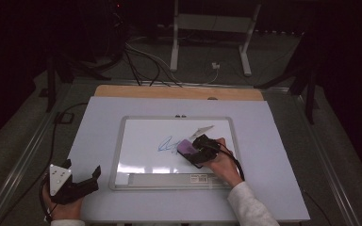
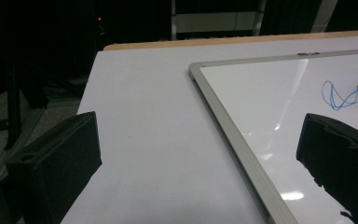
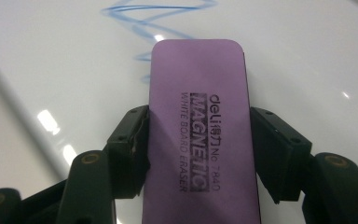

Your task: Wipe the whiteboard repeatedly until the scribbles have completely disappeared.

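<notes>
The right gripper [image 3: 198, 154] pinches a purple rectangular magnetic whiteboard eraser [image 3: 198, 126]; keep it flat while sweeping across the blue scribble [image 1: 168, 143]. The left gripper [image 1: 82, 181] rests spread on the desk.

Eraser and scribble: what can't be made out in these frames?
- Eraser underside: faces the whiteboard; contact can't be judged in the right gripper view.
- Blue scribble: right end hidden behind the eraser and right tongs in the high view.
- Eraser's near end: cut off by the bottom edge.
- Label on the board's tray: too small to read.
</notes>
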`<state>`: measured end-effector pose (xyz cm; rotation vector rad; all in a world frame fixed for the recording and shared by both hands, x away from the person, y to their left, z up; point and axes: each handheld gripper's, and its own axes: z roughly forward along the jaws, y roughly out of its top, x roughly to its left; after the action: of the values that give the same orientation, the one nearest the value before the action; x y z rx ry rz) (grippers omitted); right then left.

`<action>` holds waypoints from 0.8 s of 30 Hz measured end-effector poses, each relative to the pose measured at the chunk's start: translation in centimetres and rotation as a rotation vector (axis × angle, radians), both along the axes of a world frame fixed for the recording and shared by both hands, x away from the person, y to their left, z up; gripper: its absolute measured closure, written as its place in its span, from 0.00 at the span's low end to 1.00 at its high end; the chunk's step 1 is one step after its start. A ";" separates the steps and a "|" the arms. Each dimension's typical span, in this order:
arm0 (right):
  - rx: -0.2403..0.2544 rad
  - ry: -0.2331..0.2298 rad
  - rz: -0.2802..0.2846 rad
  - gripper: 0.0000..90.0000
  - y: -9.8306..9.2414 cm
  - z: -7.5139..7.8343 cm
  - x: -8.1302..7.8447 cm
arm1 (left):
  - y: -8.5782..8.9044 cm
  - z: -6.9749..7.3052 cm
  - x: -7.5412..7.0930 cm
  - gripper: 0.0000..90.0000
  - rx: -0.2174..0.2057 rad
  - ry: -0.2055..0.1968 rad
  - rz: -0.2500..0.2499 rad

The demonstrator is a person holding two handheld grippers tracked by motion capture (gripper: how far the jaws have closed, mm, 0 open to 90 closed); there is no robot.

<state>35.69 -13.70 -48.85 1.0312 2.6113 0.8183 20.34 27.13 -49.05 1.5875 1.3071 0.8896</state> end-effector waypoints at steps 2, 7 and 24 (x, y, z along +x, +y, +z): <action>-0.012 -0.011 -0.081 0.46 -0.8 0.0 0.6 | 0.0 0.0 0.0 0.01 0.000 0.001 0.000; -0.018 -0.025 -0.173 0.46 -1.5 0.0 1.1 | -0.1 -0.1 0.1 0.01 0.004 0.004 -0.002; 0.000 -0.009 -0.089 0.46 1.4 -0.1 0.4 | 0.1 0.0 0.0 0.01 -0.008 -0.003 0.001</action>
<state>36.06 -12.32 -48.96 1.1315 2.5373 0.8001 20.31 27.23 -49.02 1.5793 1.3077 0.8862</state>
